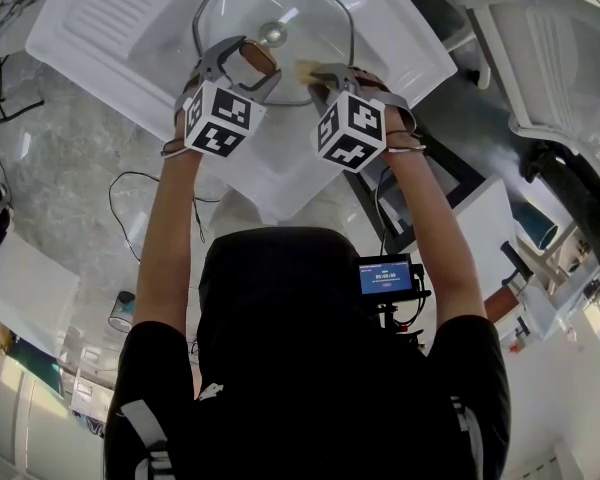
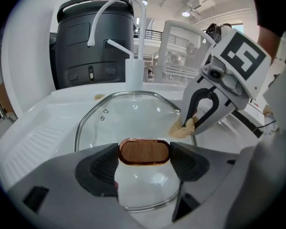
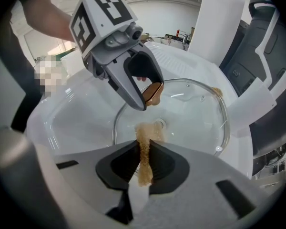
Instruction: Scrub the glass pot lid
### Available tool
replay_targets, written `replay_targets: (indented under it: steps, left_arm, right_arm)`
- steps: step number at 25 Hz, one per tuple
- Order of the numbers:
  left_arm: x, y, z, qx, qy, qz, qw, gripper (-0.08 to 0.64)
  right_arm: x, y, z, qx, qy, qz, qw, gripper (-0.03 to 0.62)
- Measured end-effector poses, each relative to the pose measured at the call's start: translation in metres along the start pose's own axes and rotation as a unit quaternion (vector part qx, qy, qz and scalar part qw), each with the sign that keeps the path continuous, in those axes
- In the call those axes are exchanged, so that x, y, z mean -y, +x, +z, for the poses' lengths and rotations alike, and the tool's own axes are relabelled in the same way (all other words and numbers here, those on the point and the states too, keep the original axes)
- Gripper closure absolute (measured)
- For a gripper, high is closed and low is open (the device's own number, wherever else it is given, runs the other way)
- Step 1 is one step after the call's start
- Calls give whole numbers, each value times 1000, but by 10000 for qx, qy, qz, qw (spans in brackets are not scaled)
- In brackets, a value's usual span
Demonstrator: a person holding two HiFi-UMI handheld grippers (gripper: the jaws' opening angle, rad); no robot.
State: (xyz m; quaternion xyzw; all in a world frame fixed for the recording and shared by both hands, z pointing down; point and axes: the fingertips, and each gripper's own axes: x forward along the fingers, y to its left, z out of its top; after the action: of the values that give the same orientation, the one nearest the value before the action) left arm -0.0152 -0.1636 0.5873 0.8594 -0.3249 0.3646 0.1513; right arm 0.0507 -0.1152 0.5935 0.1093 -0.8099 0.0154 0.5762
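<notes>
**A:** What was nearest the person?

**B:** The two tools, side by side over the near edge of the glass pot lid (image 1: pixel 310 13). The left tool (image 1: pixel 250 63) was clenched on the lid's knob (image 2: pixel 144 152), a flat wooden oval with a copper-coloured rim. One dark pad pressed each end of it.

**A:** And the other one?

**B:** The right tool (image 3: pixel 144 168) was closed tight on a thin tan sponge (image 3: pixel 143 137), squeezed edge-on between its pads. The sponge's free end stuck out in front and lay against the glass, to the right of the knob. The two tools were near each other but not touching.

**A:** Where did the lid sit?

**B:** Inside the basin of a white sink (image 1: pixel 405 48). It was the only large thing in there and took up most of the bowl. It was clear glass with a metal band round the rim, knob side up. I couldn't tell whether it rested flat on the basin floor or was tipped up by the knob. I couldn't make out any water in the basin either.

**A:** Anything past the lid?

**B:** A small tan scrap (image 2: pixel 99 97) lay just beyond the lid's far rim. Behind that, a white faucet (image 2: pixel 141 30) rose from the sink's back ledge and arched toward the lid's left. Farther back stood a dark grey unit (image 2: pixel 86 42) with a black top, and its inside was out of sight.
</notes>
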Motion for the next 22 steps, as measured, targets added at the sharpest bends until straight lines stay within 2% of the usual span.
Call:
replay_targets:
  steps: [14,22]
  left_arm:
    - [0,-2,1,7,-11,-4,10000,239]
    - [1,-1,0,15,-20,-6,10000,239]
  right_arm:
    - [-33,12,-3,-139,-182,598,9979,560]
    - [-28,9,0,-52,-182,591,9981,560]
